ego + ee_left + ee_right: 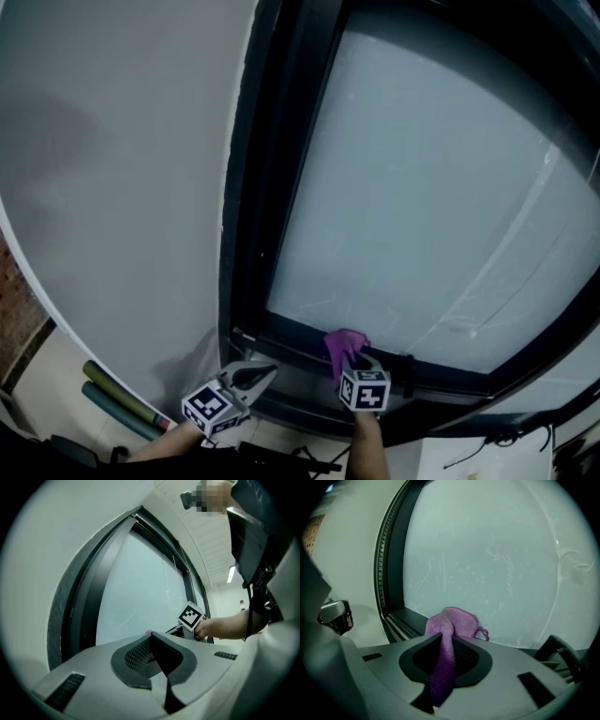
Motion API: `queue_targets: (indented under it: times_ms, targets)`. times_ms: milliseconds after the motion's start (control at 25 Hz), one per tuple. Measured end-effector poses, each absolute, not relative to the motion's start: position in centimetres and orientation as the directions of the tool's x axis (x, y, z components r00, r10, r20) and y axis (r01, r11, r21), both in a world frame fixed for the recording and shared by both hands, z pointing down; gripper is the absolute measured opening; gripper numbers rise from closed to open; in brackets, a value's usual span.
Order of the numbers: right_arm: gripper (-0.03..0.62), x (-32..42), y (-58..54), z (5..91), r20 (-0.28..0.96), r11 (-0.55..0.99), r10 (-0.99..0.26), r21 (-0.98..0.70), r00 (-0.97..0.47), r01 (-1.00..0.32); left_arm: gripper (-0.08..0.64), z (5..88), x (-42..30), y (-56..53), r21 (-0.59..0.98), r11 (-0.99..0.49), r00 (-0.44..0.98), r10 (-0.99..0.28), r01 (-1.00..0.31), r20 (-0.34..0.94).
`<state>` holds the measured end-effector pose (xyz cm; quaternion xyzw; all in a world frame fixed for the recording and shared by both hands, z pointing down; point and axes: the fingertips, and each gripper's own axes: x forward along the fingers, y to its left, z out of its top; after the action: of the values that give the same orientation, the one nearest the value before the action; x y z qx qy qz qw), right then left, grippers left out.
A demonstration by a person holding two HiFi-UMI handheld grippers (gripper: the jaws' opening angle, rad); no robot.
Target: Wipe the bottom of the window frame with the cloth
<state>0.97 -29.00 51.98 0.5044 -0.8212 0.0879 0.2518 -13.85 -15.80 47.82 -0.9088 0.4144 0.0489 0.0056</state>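
In the head view the right claw reaches down to the bottom rail of the dark window frame, with a purple cloth bunched at its tip and lying against the rail just below the frosted glass; the left claw hovers just to the left of it, near the frame's lower left corner, touching nothing that I can make out; a pale wall fills the left side, and two green rolls lie at its foot. In the left gripper view the left claw has its jaws drawn together with nothing between them; beyond it the window frame curves up beside the glass, and the right gripper's marker cube shows with a bare hand behind it. In the right gripper view the right claw is clamped on the cloth; a narrow strip of it runs down between the ribbed pads, while the loose bulk sits ahead of the tips, on the frame's bottom rail where it meets the glass.
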Motion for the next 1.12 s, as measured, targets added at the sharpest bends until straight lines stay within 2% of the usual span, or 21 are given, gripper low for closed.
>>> queue_targets:
  times_ms: [520,760,1120]
  targets:
    - [0.071,4.6,-28.8,51.7,0.411,0.388,-0.845,0.027,-0.343,-0.921,0.002,48.4,-9.6,-17.6,0.030,-0.680,0.677,-0.732,-0.733,-0.077]
    - [0.071,5.3,-28.4,51.7,0.402,0.385,-0.858,0.092,-0.319,-0.918,0.001,48.6,-9.1,-18.2,0.017,-0.682,0.680,-0.730,-0.731,-0.067]
    - [0.071,7.6,-28.1,51.6,0.346,0.305,-0.898,0.046,-0.272,-0.951,0.002,49.0,-8.1,-17.8,0.011,-0.696,0.695,-0.718,-0.718,-0.028]
